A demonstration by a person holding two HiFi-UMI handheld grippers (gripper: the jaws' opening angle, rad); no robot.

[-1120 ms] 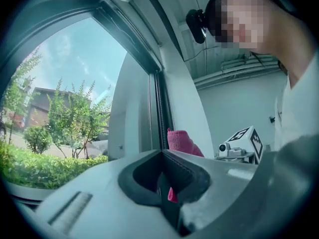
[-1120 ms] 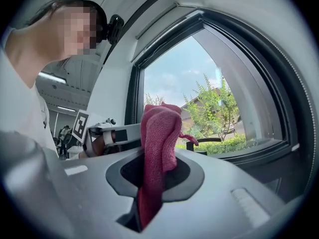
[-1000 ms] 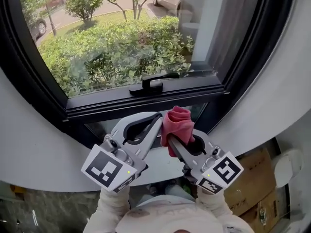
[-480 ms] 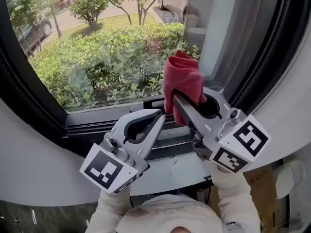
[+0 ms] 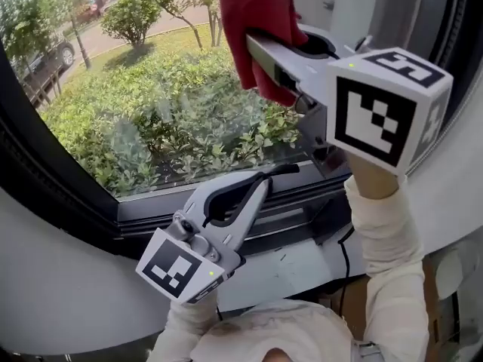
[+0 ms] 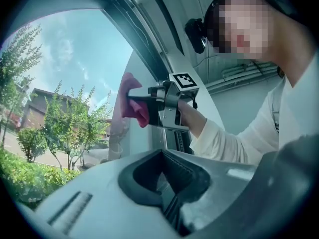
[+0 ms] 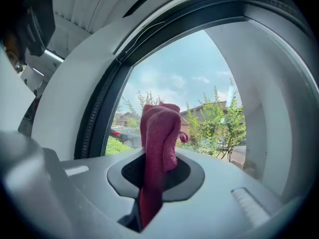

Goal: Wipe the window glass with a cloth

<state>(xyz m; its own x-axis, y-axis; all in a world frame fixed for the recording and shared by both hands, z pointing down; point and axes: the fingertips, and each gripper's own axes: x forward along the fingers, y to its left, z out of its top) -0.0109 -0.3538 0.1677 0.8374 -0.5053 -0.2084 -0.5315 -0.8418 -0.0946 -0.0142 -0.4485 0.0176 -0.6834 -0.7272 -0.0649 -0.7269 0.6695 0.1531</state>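
Observation:
A red cloth [image 5: 255, 23] is bunched in my right gripper [image 5: 260, 47], which is shut on it and held high against the window glass [image 5: 151, 104]. The right gripper view shows the cloth [image 7: 158, 148] sticking up from the shut jaws with the glass [image 7: 194, 93] just beyond. My left gripper [image 5: 260, 183] is low by the black window handle [image 5: 275, 172], shut with nothing in it. In the left gripper view the cloth [image 6: 133, 106] and the right gripper [image 6: 130, 99] press at the glass.
A black window frame [image 5: 45, 194] curves round the glass, and a white sill [image 5: 294, 266] runs below. Bushes, trees and a parked car lie outside. A cardboard box [image 5: 438, 277] stands at the lower right. A person's sleeve [image 6: 239, 138] fills the right of the left gripper view.
My right gripper has risen with the red cloth from the sill level up to the upper glass. The left gripper has stayed near the handle.

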